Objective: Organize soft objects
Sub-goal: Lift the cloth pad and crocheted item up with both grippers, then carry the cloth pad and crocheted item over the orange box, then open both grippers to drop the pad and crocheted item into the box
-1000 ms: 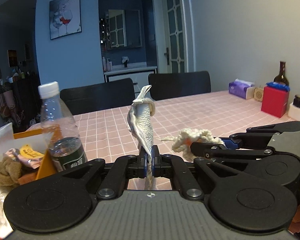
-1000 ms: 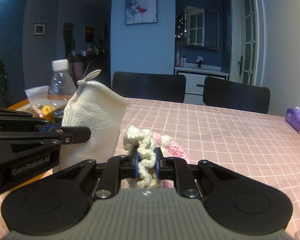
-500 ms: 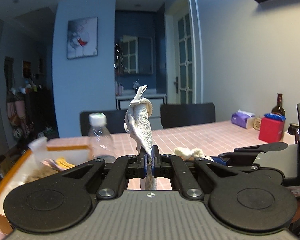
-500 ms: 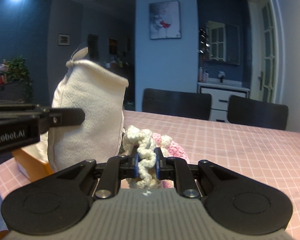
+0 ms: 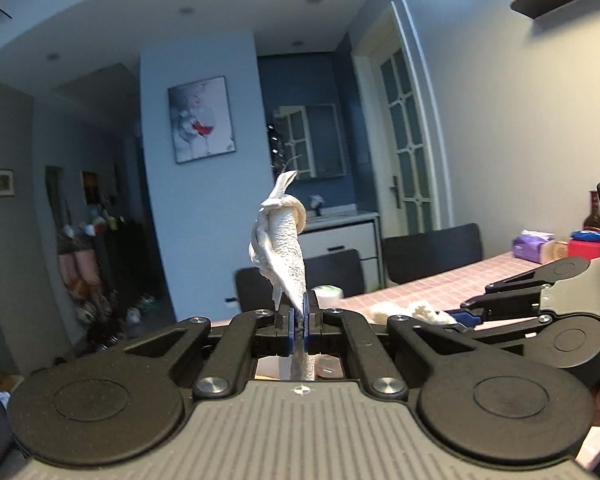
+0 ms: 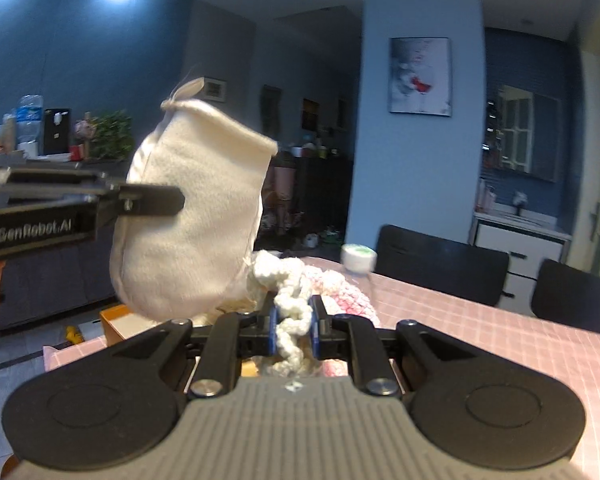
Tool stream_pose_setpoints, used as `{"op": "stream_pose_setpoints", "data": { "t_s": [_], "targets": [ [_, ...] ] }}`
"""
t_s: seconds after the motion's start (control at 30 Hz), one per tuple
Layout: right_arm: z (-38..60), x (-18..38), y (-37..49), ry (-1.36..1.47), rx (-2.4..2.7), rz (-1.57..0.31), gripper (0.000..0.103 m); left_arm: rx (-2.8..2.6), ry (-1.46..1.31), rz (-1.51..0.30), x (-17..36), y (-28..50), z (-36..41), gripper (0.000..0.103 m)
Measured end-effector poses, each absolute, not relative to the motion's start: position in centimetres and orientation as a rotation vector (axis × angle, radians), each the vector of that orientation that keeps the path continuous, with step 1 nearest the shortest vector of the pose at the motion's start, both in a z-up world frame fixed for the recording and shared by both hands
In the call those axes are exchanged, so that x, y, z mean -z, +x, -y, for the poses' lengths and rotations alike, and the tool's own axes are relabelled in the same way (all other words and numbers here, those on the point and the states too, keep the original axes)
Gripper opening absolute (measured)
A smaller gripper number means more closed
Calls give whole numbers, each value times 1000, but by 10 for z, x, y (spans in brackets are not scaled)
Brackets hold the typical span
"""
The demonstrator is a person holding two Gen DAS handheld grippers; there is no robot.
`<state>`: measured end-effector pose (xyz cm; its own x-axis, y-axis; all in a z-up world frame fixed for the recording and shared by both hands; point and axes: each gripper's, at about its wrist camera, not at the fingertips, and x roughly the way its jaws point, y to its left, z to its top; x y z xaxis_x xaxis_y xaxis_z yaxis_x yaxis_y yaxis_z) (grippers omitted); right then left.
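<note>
My left gripper (image 5: 299, 322) is shut on a white cloth pouch (image 5: 281, 256), held upright in the air; the pouch shows broadside in the right wrist view (image 6: 192, 212). My right gripper (image 6: 294, 324) is shut on a cream and pink crocheted piece (image 6: 290, 296), held just right of the pouch. The right gripper also shows at the right of the left wrist view (image 5: 466, 314), with the cream crochet (image 5: 404, 312) at its tips. Both are lifted above the pink checked table (image 6: 500, 344).
An orange box (image 6: 118, 320) sits below the pouch at the table's left end. A bottle's white cap (image 6: 358, 256) shows behind the crochet. Black chairs (image 6: 440, 264) line the far side. A purple tissue pack (image 5: 534, 246) and a red box (image 5: 586, 248) stand at the far right.
Both grippers have risen and swung left with their cloth items. The table, bottle and orange box have dropped low in both views.
</note>
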<state>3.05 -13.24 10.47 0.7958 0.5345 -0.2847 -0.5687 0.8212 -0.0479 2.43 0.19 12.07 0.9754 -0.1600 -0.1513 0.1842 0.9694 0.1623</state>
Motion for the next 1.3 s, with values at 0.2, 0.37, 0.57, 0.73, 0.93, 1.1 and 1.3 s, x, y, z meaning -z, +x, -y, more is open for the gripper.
{"op": "stream_pose_setpoints", "data": {
  "t_s": [0.2, 0.37, 0.57, 0.73, 0.93, 1.1, 1.3],
  "targets": [
    [98, -109, 65, -140, -671, -337, 13, 173, 144, -222, -121, 55, -36, 4],
    [62, -91, 95, -220, -728, -454, 13, 225, 80, -373, -99, 88, -59, 4],
    [22, -68, 133, -380, -772, -584, 13, 254, 85, -546, -69, 117, -81, 4],
    [-1, -50, 163, -462, -794, -712, 14, 287, 127, -673, -45, 132, -90, 4],
    [-17, -29, 185, -501, -809, -849, 14, 317, 136, -773, -29, 145, -95, 4],
    [-28, -15, 194, -520, -814, -933, 15, 323, 155, -872, -22, 155, -91, 4],
    [-37, -7, 198, -544, -850, -966, 25, 306, 157, -975, -9, 166, -90, 4]
  ]
}}
